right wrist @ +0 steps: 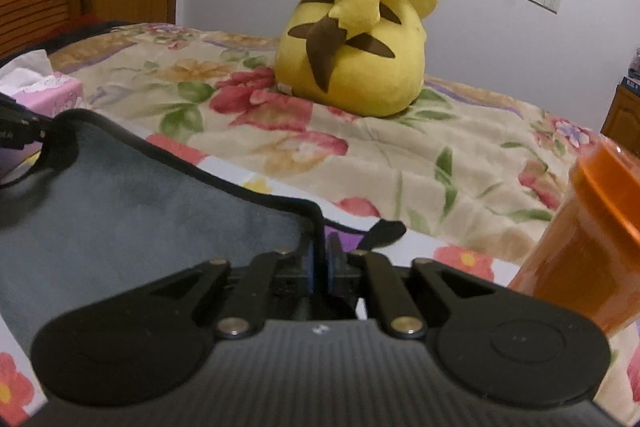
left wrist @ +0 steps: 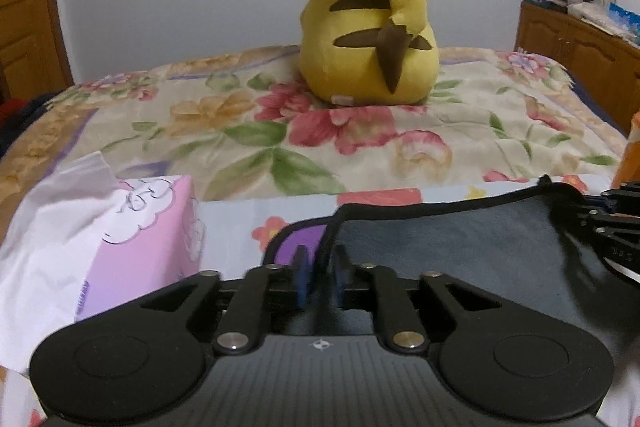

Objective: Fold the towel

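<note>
A pink tissue box [left wrist: 148,223] sits left of the left gripper [left wrist: 320,277], which pinches the grey towel's [left wrist: 448,239] black-edged corner. The right gripper [right wrist: 320,269] seems clamped on the opposite corner. Ahead, a yellow plush [right wrist: 360,47] sits on the floral bedspread [left wrist: 240,131]; an orange container [right wrist: 588,239] stands right.

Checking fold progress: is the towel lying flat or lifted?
Lifted: both grippers pinch the towel's bound edge, which arcs above the bedspread.
</note>
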The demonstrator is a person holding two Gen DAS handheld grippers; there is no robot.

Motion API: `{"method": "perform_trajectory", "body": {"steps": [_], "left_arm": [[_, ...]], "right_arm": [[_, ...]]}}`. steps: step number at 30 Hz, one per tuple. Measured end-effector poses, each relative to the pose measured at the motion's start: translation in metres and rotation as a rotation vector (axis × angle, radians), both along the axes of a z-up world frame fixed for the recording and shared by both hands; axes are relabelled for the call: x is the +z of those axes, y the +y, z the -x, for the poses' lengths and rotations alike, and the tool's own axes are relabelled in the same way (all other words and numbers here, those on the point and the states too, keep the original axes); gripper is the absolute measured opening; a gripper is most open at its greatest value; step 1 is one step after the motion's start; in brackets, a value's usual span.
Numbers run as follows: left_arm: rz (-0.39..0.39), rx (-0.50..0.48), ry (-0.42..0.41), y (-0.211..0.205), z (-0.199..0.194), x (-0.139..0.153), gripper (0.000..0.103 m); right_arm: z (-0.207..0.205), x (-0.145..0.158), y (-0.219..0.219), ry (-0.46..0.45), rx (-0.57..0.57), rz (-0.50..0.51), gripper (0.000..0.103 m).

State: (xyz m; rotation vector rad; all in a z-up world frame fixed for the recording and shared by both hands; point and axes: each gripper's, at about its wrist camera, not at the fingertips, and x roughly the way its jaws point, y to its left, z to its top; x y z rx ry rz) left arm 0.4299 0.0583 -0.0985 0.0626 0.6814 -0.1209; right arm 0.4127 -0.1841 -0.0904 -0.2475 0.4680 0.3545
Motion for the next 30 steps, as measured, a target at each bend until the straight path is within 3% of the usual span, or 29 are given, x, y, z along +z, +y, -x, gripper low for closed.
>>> {"method": "perform_trajectory", "body": {"steps": [2, 5, 6, 7, 9, 23, 30], "left_arm": [[-0.003, 0.001, -0.007, -0.002, 0.003, 0.001, 0.046], [0.007, -0.005, 0.002, -0.004, 0.006, 0.004, 0.054], [0.006, -0.011, 0.003, -0.006, 0.009, 0.006, 0.056], [0.005, -0.015, 0.000, -0.007, 0.011, 0.007, 0.060], [0.002, -0.023, -0.009, -0.010, 0.018, 0.012, 0.063], [-0.006, -0.066, -0.033, -0.024, 0.081, 0.057, 0.076], [-0.031, -0.082, -0.059, -0.030, 0.119, 0.083, 0.084]], "right_arm": [[0.001, 0.000, -0.001, 0.004, -0.004, -0.008, 0.012], [0.004, 0.002, -0.004, 0.015, -0.014, -0.021, 0.016], [0.005, 0.004, -0.004, 0.016, -0.016, -0.021, 0.023], [0.006, 0.006, -0.005, 0.017, -0.018, -0.024, 0.041], [0.013, 0.011, -0.009, 0.007, -0.020, -0.048, 0.051], [0.077, 0.050, -0.022, 0.015, -0.032, -0.113, 0.051], [0.115, 0.070, -0.035, 0.001, -0.046, -0.141, 0.062]]}}
